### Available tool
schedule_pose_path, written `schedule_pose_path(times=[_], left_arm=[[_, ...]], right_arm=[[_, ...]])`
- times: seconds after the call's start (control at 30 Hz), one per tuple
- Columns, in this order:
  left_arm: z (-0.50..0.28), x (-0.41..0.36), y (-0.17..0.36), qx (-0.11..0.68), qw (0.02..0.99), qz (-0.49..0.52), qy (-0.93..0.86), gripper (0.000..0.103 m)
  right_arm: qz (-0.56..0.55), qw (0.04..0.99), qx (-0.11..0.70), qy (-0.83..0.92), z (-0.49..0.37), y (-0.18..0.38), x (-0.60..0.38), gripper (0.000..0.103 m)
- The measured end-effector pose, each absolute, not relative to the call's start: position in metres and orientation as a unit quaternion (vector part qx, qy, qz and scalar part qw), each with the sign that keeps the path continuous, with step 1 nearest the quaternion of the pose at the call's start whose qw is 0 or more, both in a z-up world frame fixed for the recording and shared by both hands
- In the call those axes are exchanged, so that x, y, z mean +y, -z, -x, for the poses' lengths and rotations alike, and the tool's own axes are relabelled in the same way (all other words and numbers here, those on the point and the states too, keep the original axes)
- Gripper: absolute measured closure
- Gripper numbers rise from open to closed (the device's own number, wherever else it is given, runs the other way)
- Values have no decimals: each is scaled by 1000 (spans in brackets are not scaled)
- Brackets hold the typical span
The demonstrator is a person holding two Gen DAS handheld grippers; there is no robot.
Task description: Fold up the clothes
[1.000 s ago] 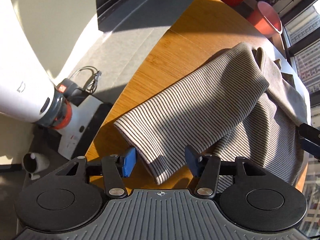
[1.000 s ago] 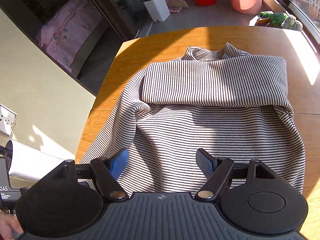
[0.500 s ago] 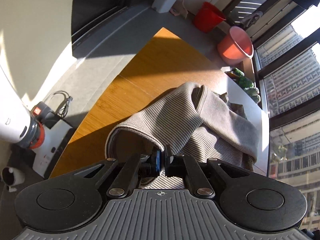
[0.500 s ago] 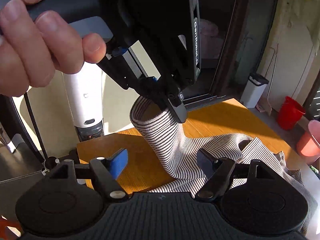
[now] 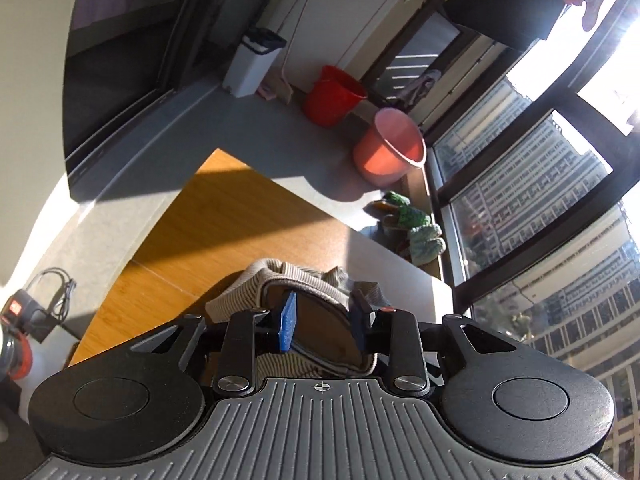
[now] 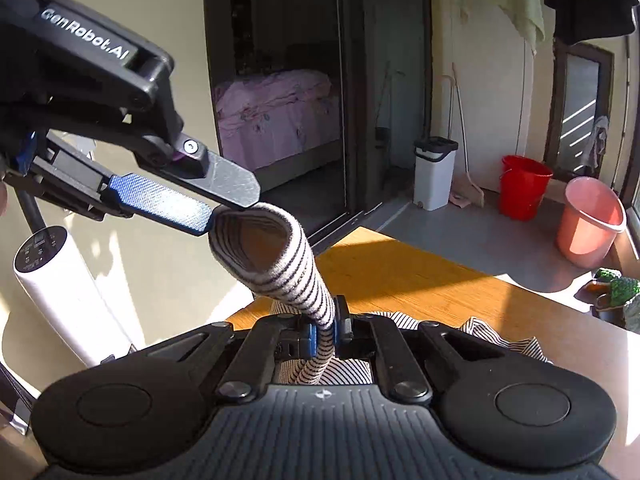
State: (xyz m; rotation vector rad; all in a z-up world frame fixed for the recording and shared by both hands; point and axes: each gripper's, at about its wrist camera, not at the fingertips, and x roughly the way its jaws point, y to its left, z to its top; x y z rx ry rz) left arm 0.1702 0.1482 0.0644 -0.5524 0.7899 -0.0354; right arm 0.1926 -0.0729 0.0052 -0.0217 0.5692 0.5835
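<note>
pinching the striped sleeve (image 6: 308, 304), right tool (image 6: 323, 334); left tool (image 5: 322, 326) parted, cuff between.

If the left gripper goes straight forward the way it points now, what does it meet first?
Probably the striped sleeve cuff: it already loops around the open left gripper, directly ahead of the fingers. Beyond it lies the wooden table; depth is unclear.

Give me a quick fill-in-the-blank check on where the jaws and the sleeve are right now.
1. The right gripper is ___ on the striped sleeve.
2. The left gripper has its jaws ___, at the sleeve's cuff.
3. On the floor beyond the wooden table, the bucket beside the pink bucket is ___.

Missing words: shut; open; red.
</note>
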Motion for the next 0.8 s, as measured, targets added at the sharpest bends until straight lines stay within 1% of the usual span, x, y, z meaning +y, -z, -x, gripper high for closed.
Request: schedule_pose_path(times=[0.03,0.1,0.17,0.27,0.37,0.53,0.67,0.73,0.8], left_arm=[[-171,148,-62,384,886,262,11,53],[-171,147,-57,393,883,255,2,48],[-172,138,-42,421,875,240,-1,45],[-174,119,-16,467,862,198,2,41],[-175,98,7,494,857,147,14,32],[-183,74,37,525,846,86,33,27],[-195,60,50,530,846,42,37,23],[-201,56,55,530,847,21,39,19],[-206,51,59,527,849,-2,44,17]], right_arm=[[-13,920,282,-272,-204,-11,-84,96],[-59,922,292,-247,-226,-21,-105,96],[-103,926,293,-213,-243,-29,-139,96],[-135,928,300,-172,-258,-27,-179,96],[-167,922,323,-136,-266,-11,-212,96],[-219,894,382,-85,-257,45,-227,96],[-253,865,432,-42,-242,84,-240,88],[-264,854,447,-24,-229,96,-248,83],[-254,855,453,-7,-216,98,-253,74]])
